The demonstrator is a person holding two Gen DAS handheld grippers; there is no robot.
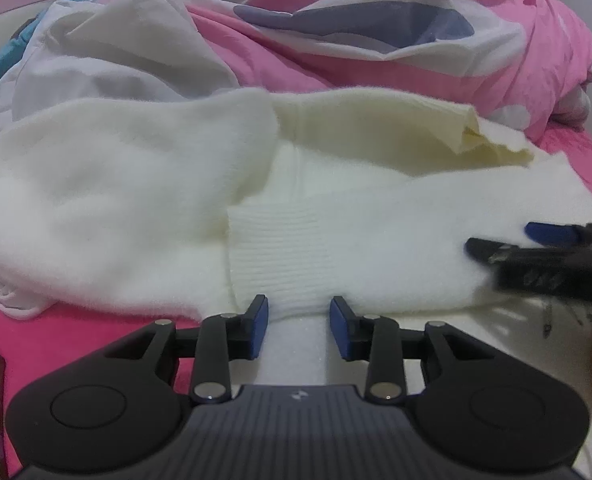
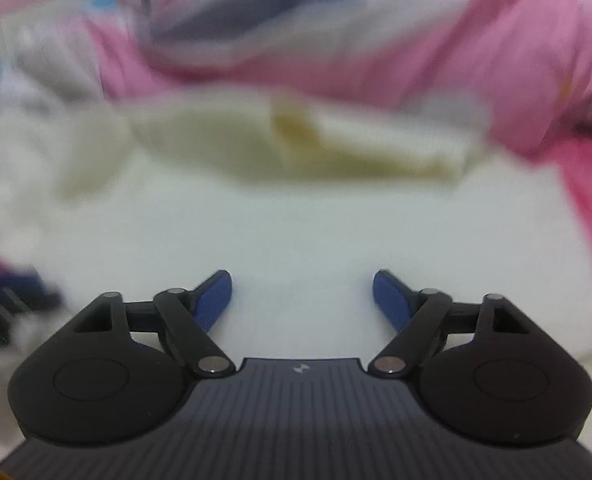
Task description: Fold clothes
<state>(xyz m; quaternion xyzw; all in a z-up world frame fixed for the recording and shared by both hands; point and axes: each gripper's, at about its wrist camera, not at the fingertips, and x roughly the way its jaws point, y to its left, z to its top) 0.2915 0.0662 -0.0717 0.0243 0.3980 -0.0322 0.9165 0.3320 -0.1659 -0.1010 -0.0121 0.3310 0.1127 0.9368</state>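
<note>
Left tool [image 1: 299, 322] sat with its jaws partly apart at the near edge of the white sweater [image 1: 136, 200], a strip of cloth between the pads [image 1: 259, 326] but not pinched. Over the same sweater [image 2: 296, 232], my right tool [image 2: 301, 298] stood wide and held nothing. I saw the sweater lying spread on the bed [image 1: 76, 344], in front of a pink quilt [image 1: 415, 52].
</note>
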